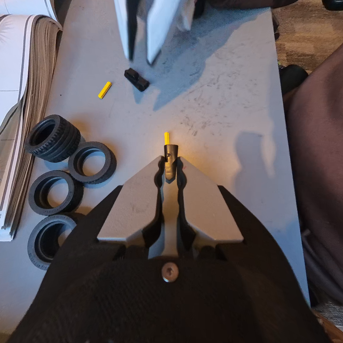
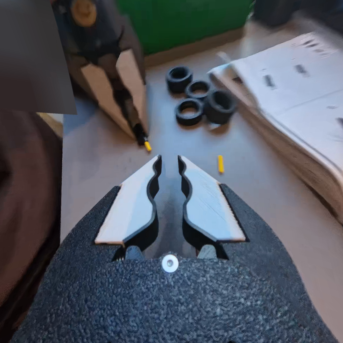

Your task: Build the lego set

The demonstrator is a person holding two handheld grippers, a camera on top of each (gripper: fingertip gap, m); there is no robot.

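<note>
Beyond the tyres [image 1: 55, 178], left gripper [image 1: 170, 157] pinches a black piece [image 1: 170, 161] with yellow axle [image 1: 166, 138]; only the left wrist view shows the loose black brick [image 1: 136, 79]; right gripper [image 2: 169, 157] spread.

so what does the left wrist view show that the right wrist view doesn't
Only the left wrist view shows the loose black piece lying on the table, below the right tongs.

Only the right wrist view shows the green surface beyond the table.

Both show the left tongs shut on a black piece with a yellow axle, the spare yellow axle, the tyres and the booklet.
</note>
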